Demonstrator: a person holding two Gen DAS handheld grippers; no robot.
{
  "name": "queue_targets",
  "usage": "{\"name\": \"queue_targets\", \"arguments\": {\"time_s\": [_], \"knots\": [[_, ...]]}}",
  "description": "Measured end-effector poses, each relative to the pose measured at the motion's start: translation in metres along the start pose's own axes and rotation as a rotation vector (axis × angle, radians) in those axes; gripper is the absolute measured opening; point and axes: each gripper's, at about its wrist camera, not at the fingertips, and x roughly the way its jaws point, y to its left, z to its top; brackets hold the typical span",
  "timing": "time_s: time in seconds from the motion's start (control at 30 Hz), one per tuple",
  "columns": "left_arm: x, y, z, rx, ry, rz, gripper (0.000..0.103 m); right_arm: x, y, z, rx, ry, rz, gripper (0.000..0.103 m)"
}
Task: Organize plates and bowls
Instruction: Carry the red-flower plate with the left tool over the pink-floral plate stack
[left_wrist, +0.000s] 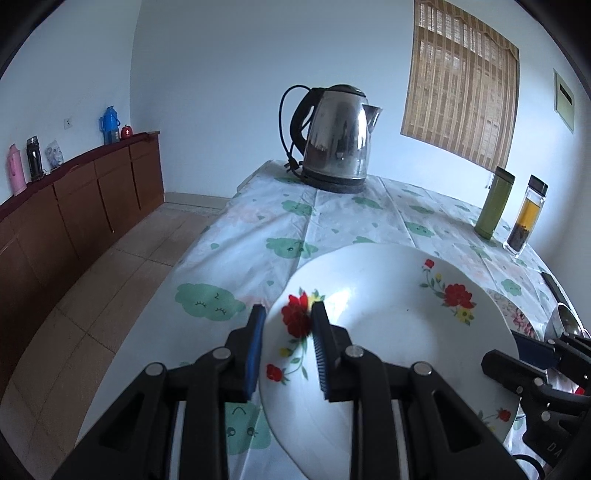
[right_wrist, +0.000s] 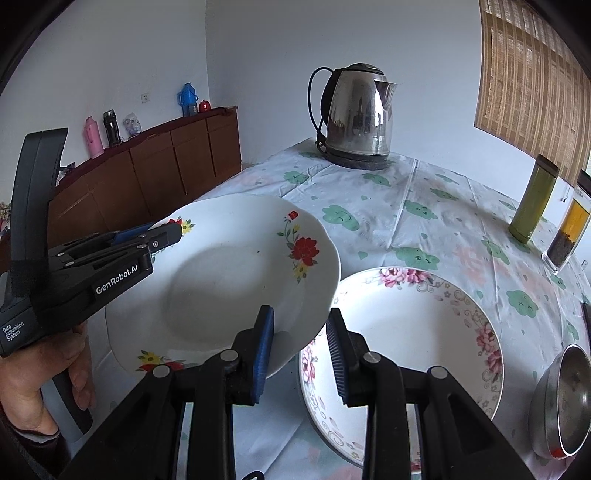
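Your table (right_wrist: 424, 206), under its cloud-print cloth, carries everything here; the red-flower plate (right_wrist: 236, 273) is lifted off it and tilted, its far edge overlapping the pink-flower plate (right_wrist: 413, 332), which lies flat on the cloth; your left gripper (left_wrist: 288, 325) is clamped on the red-flower plate's near rim, one pad under and one over the painted bloom; your right gripper (right_wrist: 301, 332) stands with its jaws apart, the left pad touching or just short of the raised plate's rim, I cannot tell which, the right pad above the pink-flower plate; beyond them the kettle (right_wrist: 360, 118) sits at the far end of the table; to your right stand the green flask (right_wrist: 533, 199) and the tea bottle (right_wrist: 567, 229), close together; the steel bowl (right_wrist: 561, 402) lies tilted just beside the pink-flower plate.
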Motion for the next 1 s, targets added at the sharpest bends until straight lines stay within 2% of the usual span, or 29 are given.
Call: {"name": "queue_targets", "arguments": {"time_s": [0.27, 1.0], "knots": [[-0.012, -0.025, 0.005, 0.034, -0.037, 0.010, 0.022, -0.014, -0.018, -0.004, 0.019, -0.032, -0.010, 0.031], [-0.020, -0.092, 0.014, 0.094, -0.049, -0.012, 0.022, -0.042, -0.070, -0.017, 0.092, -0.089, -0.064, 0.031]]}}
